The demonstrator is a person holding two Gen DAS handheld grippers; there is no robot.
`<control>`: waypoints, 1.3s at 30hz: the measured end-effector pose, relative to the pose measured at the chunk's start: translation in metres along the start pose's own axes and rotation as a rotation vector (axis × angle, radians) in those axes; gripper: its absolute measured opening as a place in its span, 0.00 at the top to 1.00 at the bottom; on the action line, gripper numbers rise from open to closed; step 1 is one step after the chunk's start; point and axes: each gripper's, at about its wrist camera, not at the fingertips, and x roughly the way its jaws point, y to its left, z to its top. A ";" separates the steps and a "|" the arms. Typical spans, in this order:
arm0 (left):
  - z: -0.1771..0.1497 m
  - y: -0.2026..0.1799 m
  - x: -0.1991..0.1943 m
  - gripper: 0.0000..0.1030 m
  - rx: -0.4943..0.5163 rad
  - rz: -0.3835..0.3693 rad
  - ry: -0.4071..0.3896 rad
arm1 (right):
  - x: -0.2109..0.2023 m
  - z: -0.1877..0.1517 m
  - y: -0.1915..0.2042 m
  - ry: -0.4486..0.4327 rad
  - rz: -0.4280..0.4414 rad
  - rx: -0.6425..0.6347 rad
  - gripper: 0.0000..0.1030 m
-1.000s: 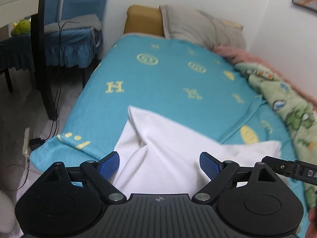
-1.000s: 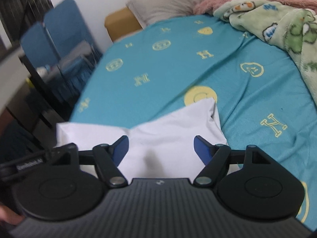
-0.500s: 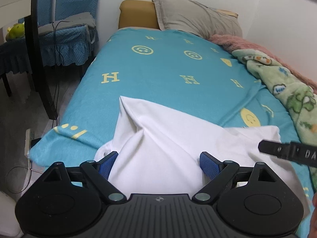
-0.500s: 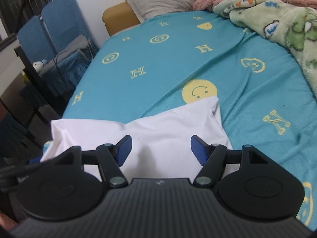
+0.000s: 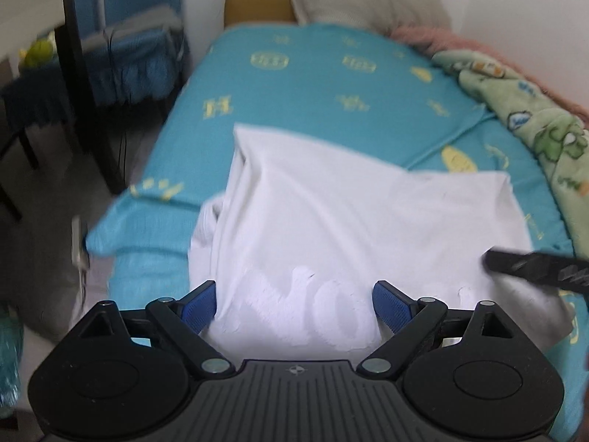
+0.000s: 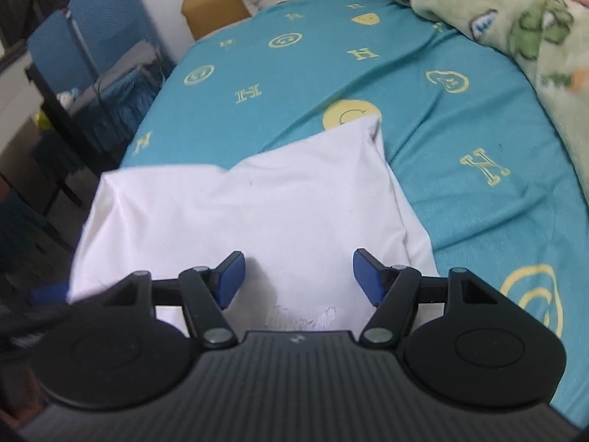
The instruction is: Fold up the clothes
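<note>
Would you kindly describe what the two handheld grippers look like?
The left gripper and right gripper match: black ribbed body, a round black housing on each side, black linkage arms with silver pivot pins, blue ridged finger pads, and a small round emblem at the body's front edge.

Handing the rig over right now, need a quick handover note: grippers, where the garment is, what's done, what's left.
Left gripper: open, nothing held, over the near part of the white garment.
Right gripper: open, nothing held, over the same garment's near right part.
Garment: lies on the teal bedsheet at the near end of the bed, already doubled over at least once; its far edge is uneven, with one corner reaching further up the bed, and a loose bit sticks out at its left side.
Green blanket is bunched along the far right, clear of the garment.
Left: grip an edge and finish folding.
</note>
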 end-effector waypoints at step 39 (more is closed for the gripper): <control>0.022 0.028 -0.050 0.09 -0.233 -0.389 -0.073 | -0.034 -0.051 -0.059 -0.056 0.275 0.761 0.85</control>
